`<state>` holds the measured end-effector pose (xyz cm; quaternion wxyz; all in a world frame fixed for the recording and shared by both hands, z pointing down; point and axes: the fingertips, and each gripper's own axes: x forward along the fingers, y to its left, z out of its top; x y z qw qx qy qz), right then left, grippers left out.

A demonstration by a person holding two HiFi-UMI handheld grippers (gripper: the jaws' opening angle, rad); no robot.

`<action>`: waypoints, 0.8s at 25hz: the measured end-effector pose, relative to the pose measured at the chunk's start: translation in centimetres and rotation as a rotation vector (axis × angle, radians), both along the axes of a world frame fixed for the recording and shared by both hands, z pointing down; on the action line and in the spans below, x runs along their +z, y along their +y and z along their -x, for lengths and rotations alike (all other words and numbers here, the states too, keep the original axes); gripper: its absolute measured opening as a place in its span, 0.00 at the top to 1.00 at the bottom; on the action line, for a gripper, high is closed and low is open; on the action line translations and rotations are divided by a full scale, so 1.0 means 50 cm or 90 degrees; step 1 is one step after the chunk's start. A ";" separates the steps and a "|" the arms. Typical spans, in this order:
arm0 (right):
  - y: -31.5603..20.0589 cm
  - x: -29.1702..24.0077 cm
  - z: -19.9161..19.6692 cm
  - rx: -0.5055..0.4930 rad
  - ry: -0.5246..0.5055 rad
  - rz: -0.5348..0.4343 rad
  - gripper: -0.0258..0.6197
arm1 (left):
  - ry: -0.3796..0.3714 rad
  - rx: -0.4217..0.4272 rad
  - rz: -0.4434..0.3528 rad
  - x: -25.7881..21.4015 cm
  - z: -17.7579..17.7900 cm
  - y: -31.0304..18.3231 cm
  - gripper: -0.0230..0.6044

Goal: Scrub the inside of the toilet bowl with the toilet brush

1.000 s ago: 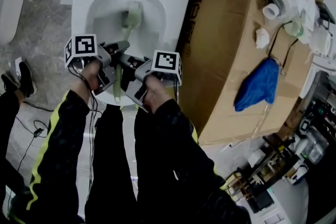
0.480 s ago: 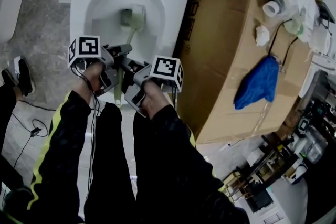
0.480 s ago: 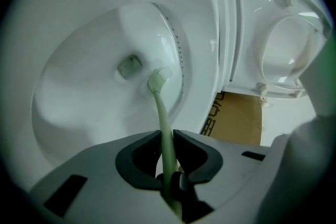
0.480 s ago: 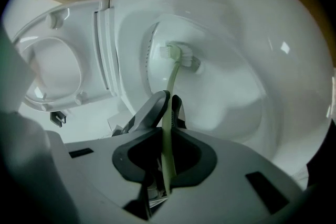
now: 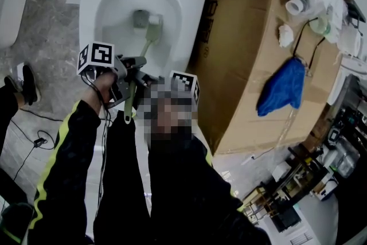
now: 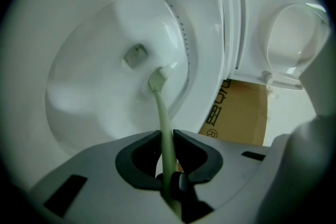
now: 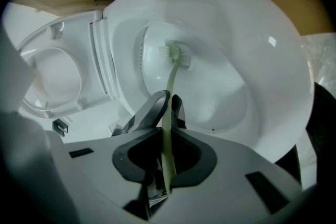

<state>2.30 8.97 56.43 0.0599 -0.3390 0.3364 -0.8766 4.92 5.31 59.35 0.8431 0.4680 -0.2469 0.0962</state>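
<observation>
Clamping thin pale-green toilet brush (image 6: pixel 164 113): left tool (image 6: pixel 167 139), right tool (image 7: pixel 168 136); head inside white toilet bowl (image 6: pixel 89 76).

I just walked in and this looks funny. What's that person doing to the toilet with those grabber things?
A person is standing over the open toilet bowl and cleaning it. They hold the left gripper and the right gripper, and both are shut on the handle of one pale green toilet brush. The brush head is down inside the bowl, right beside the drain hole. A big cardboard box stands next to the toilet.
</observation>
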 end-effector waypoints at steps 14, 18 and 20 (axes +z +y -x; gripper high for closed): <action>0.082 -0.016 0.038 0.012 -0.046 0.052 0.87 | -0.057 0.088 0.065 -0.009 0.038 0.100 0.84; 0.110 -0.018 0.064 -0.020 -0.070 0.075 0.87 | -0.085 0.141 0.082 -0.009 0.063 0.131 0.84; 0.120 -0.022 0.077 -0.035 -0.084 0.086 0.87 | -0.098 0.168 0.083 -0.008 0.075 0.142 0.84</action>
